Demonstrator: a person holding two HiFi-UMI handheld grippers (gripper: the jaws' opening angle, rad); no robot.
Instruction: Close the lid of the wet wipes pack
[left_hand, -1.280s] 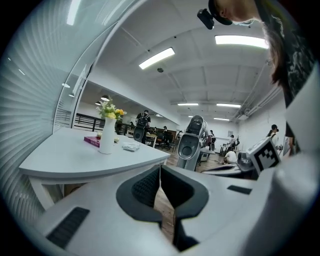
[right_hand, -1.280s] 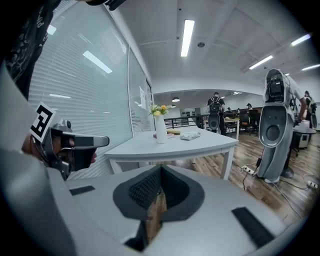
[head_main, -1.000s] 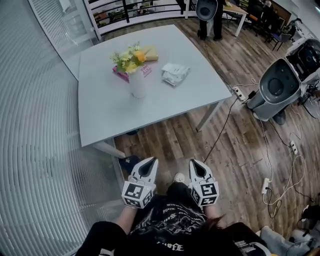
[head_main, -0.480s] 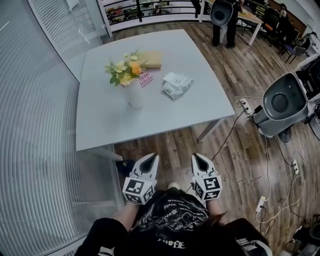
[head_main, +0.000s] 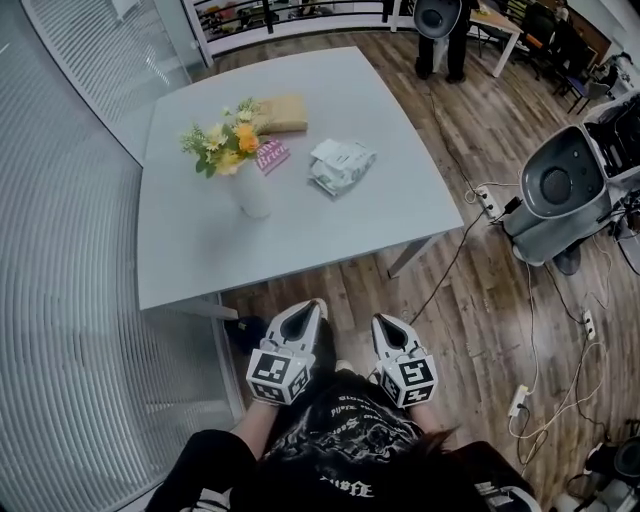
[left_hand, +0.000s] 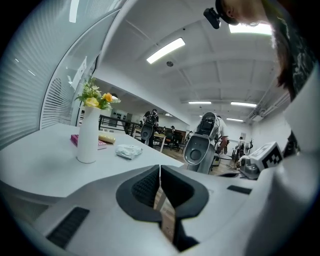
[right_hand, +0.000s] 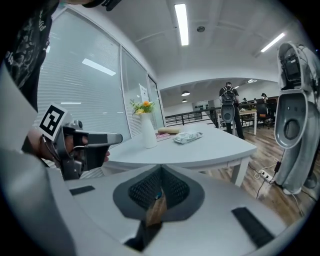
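Note:
The wet wipes pack (head_main: 340, 165) is a crumpled white packet lying on the grey table (head_main: 200, 240), right of the vase; it also shows small in the left gripper view (left_hand: 128, 151) and the right gripper view (right_hand: 187, 137). Whether its lid stands up I cannot tell from this far. My left gripper (head_main: 318, 305) and right gripper (head_main: 382, 322) hang side by side in front of my body, short of the table's near edge, well away from the pack. Both have their jaws together with nothing between them.
A white vase with yellow flowers (head_main: 247, 185) stands left of the pack, with a pink book (head_main: 270, 157) and a tan roll (head_main: 280, 113) behind it. Grey robot machines (head_main: 560, 190) and floor cables (head_main: 540, 340) lie to the right. A curved slatted wall (head_main: 70, 300) runs along the left.
Both grippers have travelled level toward the table, and the table has come nearer and shifted left in the head view. Their jaws stay together throughout.

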